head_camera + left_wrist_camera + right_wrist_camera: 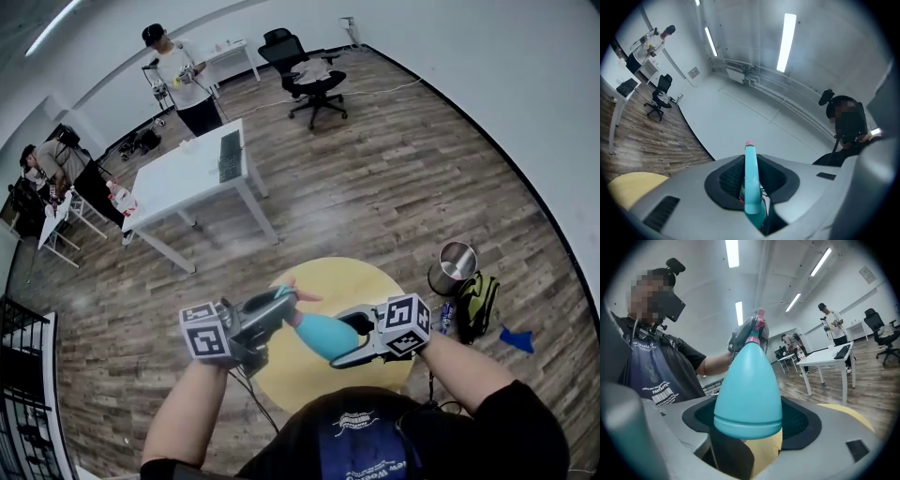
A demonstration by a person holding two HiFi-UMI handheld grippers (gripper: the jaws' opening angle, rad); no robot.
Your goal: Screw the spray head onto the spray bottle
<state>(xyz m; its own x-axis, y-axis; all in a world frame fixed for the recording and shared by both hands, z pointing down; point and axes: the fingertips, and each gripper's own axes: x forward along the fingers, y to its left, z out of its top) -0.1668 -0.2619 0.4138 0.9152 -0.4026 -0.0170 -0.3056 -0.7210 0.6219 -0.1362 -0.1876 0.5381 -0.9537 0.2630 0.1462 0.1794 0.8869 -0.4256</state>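
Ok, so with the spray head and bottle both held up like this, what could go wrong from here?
1. The right gripper clamps the bottle only near its wide base; the smooth tapered body could turn or slip in the pads during twisting.
2. The left gripper pinches the narrow spray head; if it tilts, the threads may cross.
3. Both are held in the air above the yellow table; a lost grip means a drop.

Grey left tool [279,305] and right tool [347,339] carry marker cubes [207,331]; black printed shirt [455,433].
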